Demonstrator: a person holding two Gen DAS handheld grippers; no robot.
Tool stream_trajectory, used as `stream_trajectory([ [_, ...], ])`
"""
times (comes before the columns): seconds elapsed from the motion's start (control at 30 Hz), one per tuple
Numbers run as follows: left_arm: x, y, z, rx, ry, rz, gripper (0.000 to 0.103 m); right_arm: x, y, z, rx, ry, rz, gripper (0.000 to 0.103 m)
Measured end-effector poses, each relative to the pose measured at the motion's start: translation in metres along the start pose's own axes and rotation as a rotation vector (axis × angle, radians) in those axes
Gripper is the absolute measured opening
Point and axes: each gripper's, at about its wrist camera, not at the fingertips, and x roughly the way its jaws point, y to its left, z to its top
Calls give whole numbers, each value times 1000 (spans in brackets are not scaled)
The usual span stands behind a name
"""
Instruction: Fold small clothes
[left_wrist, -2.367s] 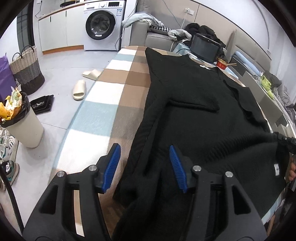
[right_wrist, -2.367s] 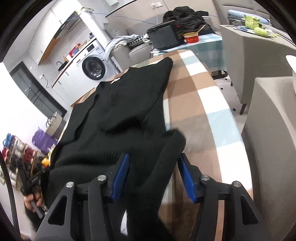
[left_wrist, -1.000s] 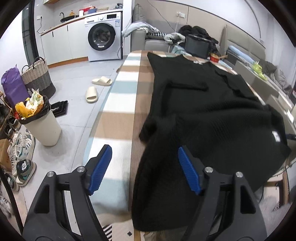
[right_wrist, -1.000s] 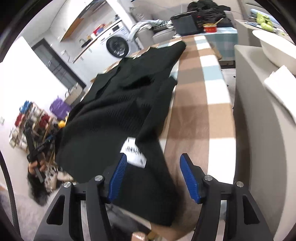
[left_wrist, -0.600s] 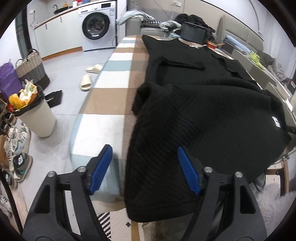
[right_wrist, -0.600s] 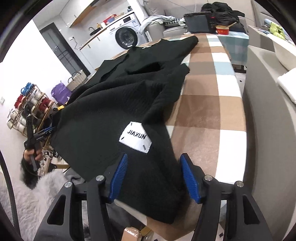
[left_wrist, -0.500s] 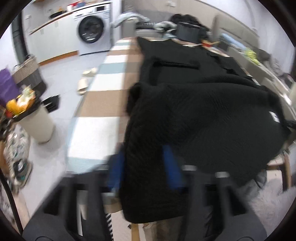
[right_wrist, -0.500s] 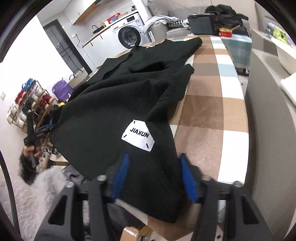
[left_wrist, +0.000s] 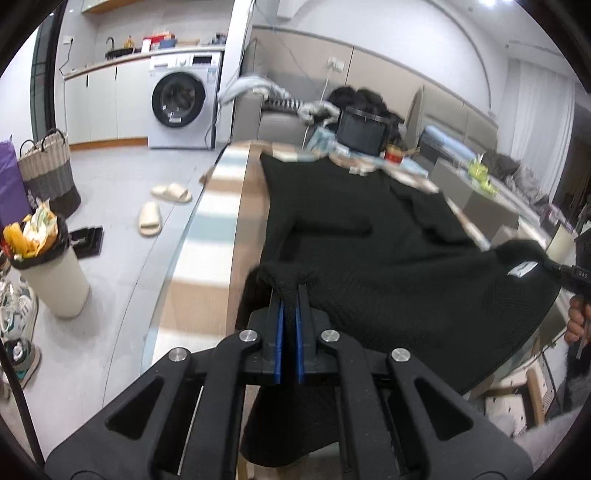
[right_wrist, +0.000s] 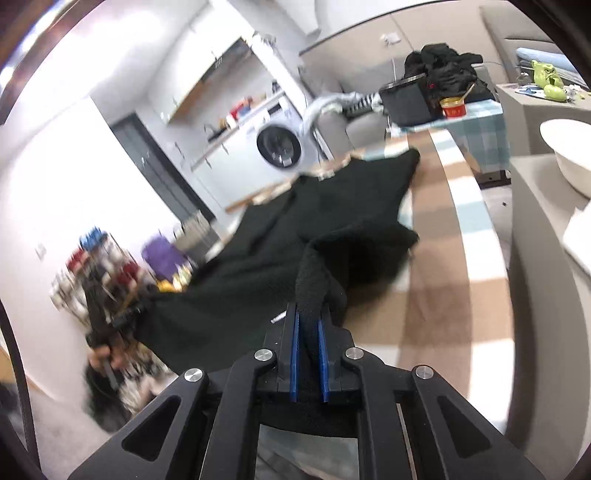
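A black knit sweater lies along the table with the checked cloth; its near hem is raised off the table edge. My left gripper is closing its jaws tight on the hem's left corner, pinched between the blue pads. My right gripper is closing on the other corner of the sweater, with bunched fabric between its pads. In the left wrist view the right gripper shows at the far right beside a white label. The left gripper appears blurred in the right wrist view.
A full bin, slippers and a woven basket stand on the floor to the left. A black box and a red can sit beyond the table's far end. A white bowl rests on the grey unit at right.
Both grippers went from open around the hem to shut on it. Both then rose, lifting the near hem off the table edge.
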Motion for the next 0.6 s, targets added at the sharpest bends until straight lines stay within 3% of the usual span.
stream_trajectory([
  [0.23, 19, 12, 67, -82, -71, -51, 3, 4, 2, 51, 108, -145, 34, 6],
  [0.33, 43, 19, 95, -125, -69, -66, 3, 12, 2, 78, 114, -189, -22, 3],
  [0.4, 64, 24, 106, -148, -46, -73, 3, 25, 4, 91, 57, -142, -126, 3],
  [0.47, 80, 27, 111, -154, -23, -62, 3, 31, -1, 93, 51, -105, -148, 4],
  [0.57, 98, 27, 112, -148, 4, -52, 3, 43, -15, 85, 85, 21, -165, 20],
  [0.6, 101, 26, 110, -139, 8, -49, 3, 44, -19, 77, 89, 64, -173, 31],
])
